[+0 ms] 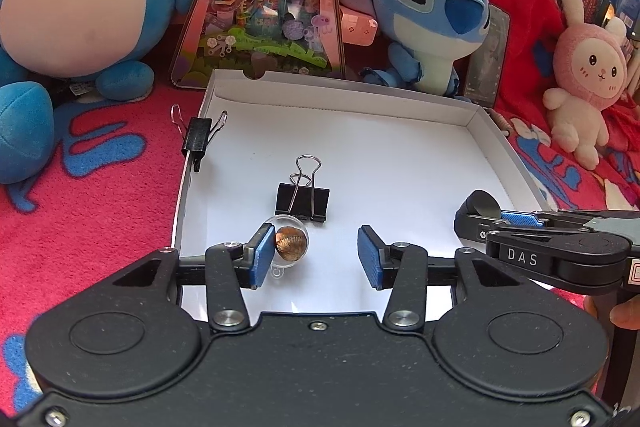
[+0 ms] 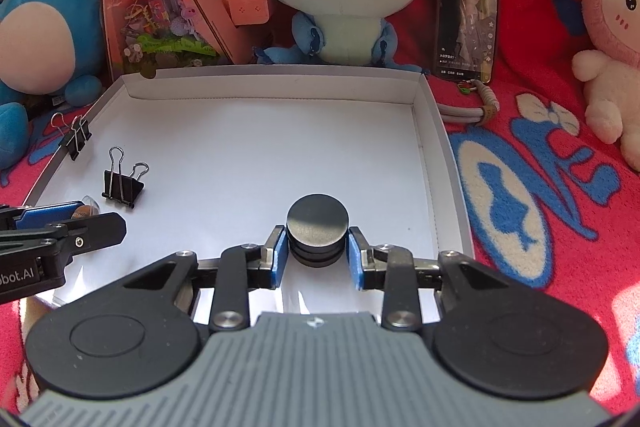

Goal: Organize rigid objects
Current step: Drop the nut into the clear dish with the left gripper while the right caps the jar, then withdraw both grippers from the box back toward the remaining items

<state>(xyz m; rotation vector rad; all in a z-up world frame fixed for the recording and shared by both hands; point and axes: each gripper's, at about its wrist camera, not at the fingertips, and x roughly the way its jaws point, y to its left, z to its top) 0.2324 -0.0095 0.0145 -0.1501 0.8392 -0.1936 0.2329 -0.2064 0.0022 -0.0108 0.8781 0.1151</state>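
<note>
From where I stand the sorting looks partly done, though I cannot say how many pieces belong to it. The shallow white box (image 1: 496, 147) lies open on the red patterned blanket (image 1: 100, 195), and it already holds small hard things. One black binder clip (image 1: 303, 201) lies flat on the box floor towards the left, and a second binder clip (image 1: 197, 139) is pinched onto the left wall of the box, its wire handles standing up. Just in front of the flat clip sits a clear ball with a brown shell-like piece inside (image 1: 291, 242), resting on the box floor. The left gripper (image 1: 316, 255) stands released around it: its left pad is right against the ball, perhaps touching it, but the other pad is well apart, so nothing is gripped. To my eye the ball has been set down here rather than being picked up, but that is only a guess. On the right side of the box, the right gripper (image 2: 318, 259) is clenched on a stack of dark round discs (image 2: 317, 227), both blue pads pressing its sides, low over the box floor. That stack appears to be the piece not yet settled; whether it rests on the floor or hangs just above it I cannot tell. I see no other loose rigid pieces outside the box apart from a phone (image 2: 468, 11) propped at the back among the plush toys.
</note>
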